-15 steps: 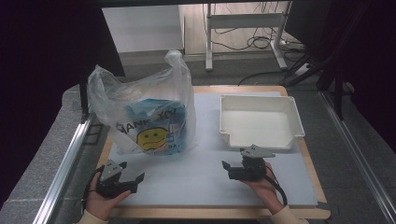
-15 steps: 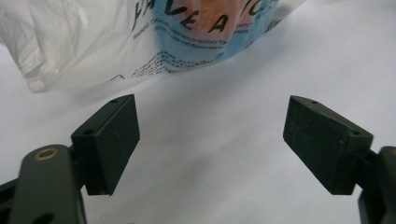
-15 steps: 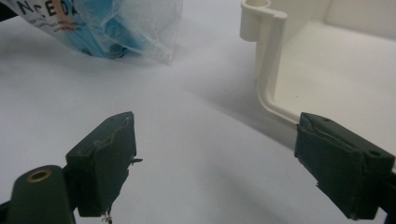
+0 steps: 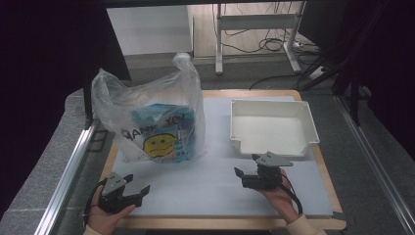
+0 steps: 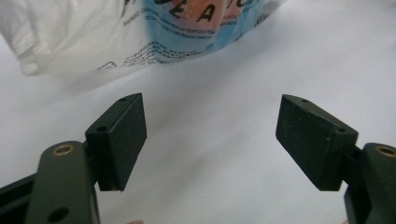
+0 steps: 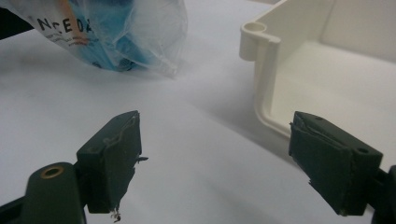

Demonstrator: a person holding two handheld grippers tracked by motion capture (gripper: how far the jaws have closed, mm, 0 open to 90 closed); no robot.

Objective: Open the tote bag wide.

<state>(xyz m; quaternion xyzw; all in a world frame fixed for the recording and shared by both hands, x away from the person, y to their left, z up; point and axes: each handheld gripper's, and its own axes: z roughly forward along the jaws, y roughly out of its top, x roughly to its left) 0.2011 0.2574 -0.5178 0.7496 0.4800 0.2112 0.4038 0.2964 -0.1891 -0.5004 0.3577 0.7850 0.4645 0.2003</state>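
On the mat [image 4: 215, 188], the bag [image 4: 156, 117] stands left of the tray [image 4: 308, 127], both behind the tools.

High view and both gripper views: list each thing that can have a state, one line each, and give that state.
plastic bag: standing upright on the mat, filled with blue packs, handles loose at the top.
white tray: upright, empty.
left gripper: open, nothing between its jaws, resting low on the mat.
right gripper: open, nothing between its jaws, just in front of the tray.
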